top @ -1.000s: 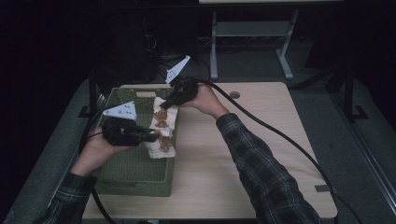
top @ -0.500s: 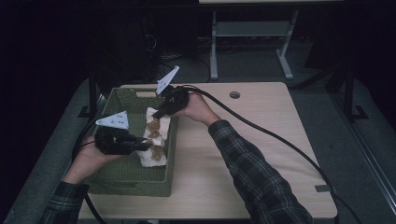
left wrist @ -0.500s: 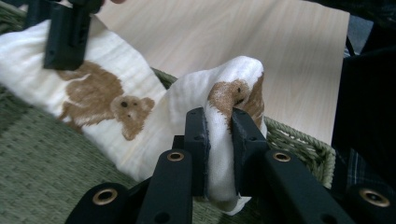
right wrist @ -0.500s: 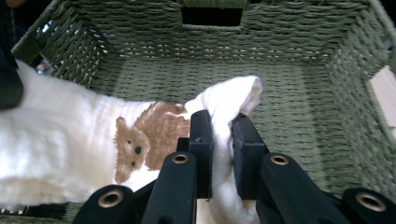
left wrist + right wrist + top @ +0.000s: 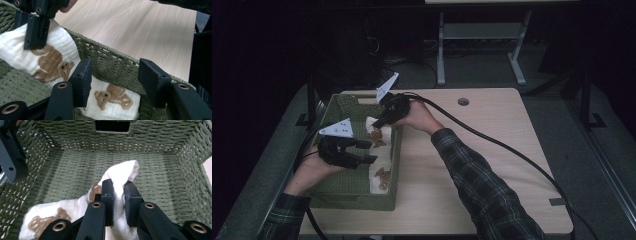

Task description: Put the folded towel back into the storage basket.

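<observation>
A white cloth [image 5: 384, 159] printed with brown bears lies inside the green woven basket [image 5: 342, 192], along its right wall. My right gripper [image 5: 378, 123] is shut on the cloth's far end; in the right gripper view the jaws [image 5: 119, 197] pinch a raised fold of the cloth [image 5: 122, 173] above the basket floor [image 5: 75, 157]. My left gripper [image 5: 371, 152] hovers over the basket's middle. Its jaws [image 5: 117, 82] have just been opening and stand apart with nothing pressed between them. The cloth [image 5: 53, 53] rests beyond them against the basket wall [image 5: 112, 62].
The basket stands on the left part of a light wooden table [image 5: 492, 165] with a round cable hole [image 5: 463, 101] near its far edge. Black cables trail from both grippers across and off the table. A metal frame [image 5: 482, 35] stands on the dark floor behind.
The left gripper's jaws have opened off the cloth. The right gripper has moved left and down toward the basket with the cloth's end, and the cloth has settled along the basket's right wall.
</observation>
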Demonstrator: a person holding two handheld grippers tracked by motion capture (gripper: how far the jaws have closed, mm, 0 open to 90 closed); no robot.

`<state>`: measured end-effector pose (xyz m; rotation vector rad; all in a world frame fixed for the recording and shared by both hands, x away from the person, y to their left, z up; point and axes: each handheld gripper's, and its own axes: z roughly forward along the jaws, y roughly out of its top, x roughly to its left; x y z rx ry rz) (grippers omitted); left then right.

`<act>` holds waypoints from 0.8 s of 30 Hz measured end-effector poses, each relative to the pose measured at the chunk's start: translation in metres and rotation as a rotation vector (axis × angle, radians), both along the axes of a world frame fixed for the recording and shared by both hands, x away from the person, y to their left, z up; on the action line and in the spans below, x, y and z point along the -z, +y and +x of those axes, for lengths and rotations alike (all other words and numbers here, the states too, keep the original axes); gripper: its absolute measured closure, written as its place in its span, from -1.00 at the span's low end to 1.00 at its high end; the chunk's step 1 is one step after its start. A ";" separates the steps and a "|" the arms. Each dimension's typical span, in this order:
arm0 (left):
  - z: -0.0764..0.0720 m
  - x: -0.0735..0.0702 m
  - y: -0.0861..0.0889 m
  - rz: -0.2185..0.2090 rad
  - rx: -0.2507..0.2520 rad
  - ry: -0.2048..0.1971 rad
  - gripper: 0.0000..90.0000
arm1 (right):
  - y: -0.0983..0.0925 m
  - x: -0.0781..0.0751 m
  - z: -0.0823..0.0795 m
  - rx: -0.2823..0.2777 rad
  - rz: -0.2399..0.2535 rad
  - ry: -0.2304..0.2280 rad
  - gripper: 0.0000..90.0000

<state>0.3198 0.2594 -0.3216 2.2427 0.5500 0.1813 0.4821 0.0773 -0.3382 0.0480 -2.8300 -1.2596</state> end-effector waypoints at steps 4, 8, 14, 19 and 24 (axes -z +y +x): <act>0.002 0.002 -0.001 -0.005 0.000 0.001 -0.06 | 0.001 0.000 0.008 0.011 -0.012 -0.009 0.79; 0.004 0.004 0.000 -0.013 -0.003 0.003 -0.06 | -0.003 0.001 0.016 0.036 -0.019 -0.009 0.79; 0.004 0.006 -0.002 -0.019 0.000 0.003 -0.07 | -0.007 0.003 0.029 0.088 -0.027 -0.011 0.79; 0.005 0.007 -0.002 -0.027 -0.005 0.003 -0.08 | -0.010 0.005 0.036 0.136 -0.021 -0.042 0.62; 0.005 0.004 -0.004 -0.028 -0.003 0.000 -0.10 | -0.016 -0.005 0.039 0.184 0.034 -0.072 0.35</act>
